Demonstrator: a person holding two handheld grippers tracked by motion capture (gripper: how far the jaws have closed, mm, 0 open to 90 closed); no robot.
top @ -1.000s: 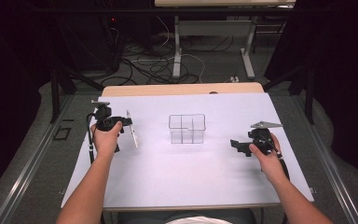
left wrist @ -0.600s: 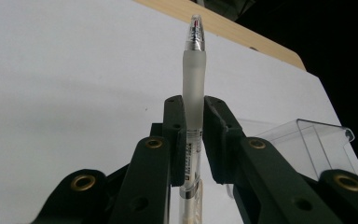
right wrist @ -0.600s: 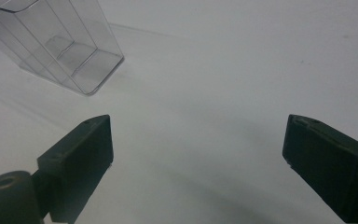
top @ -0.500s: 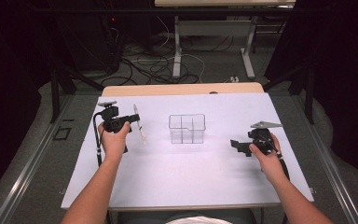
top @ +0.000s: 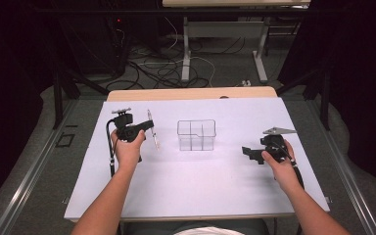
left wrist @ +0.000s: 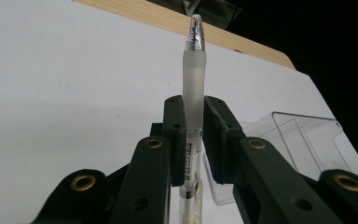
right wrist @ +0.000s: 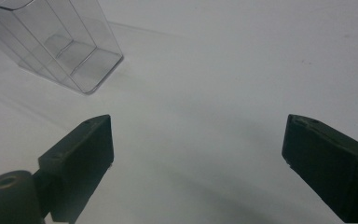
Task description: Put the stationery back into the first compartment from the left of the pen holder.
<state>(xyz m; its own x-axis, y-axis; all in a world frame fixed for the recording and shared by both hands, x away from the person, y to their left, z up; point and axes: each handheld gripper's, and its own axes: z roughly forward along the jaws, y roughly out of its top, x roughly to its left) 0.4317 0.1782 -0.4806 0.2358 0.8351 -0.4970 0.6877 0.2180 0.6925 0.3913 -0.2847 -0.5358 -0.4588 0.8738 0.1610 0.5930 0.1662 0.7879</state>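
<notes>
— High view first: what does the left gripper point(top: 144, 128) have?
— Its fingers are clamped on a pen point(top: 152, 130), held above the white counter point(top: 200, 186). The pen runs crosswise through the fingers, sticking out on both sides of them. A clear plastic box point(top: 196, 134) with dividers stands beyond the fingers, toward the right gripper point(top: 248, 152), apart from the pen.
— And the right one in that view?
— It sits low over the counter, well apart from the box, its fingers pointing toward it.
— Left gripper view?
— The fingers point(left wrist: 173, 135) press on the pen point(left wrist: 193, 93) from both sides at its frosted grip. The clear tip stands up past the fingertips, and the printed barrel runs down between the fingers. The box point(left wrist: 307, 144) lies to the right of the fingers, just behind them.
— Right gripper view?
— The fingers point(right wrist: 81, 154) are spread wide with nothing between them but bare counter point(right wrist: 223, 84). The box point(right wrist: 60, 46) stands ahead of the left finger, apart from it.
</notes>
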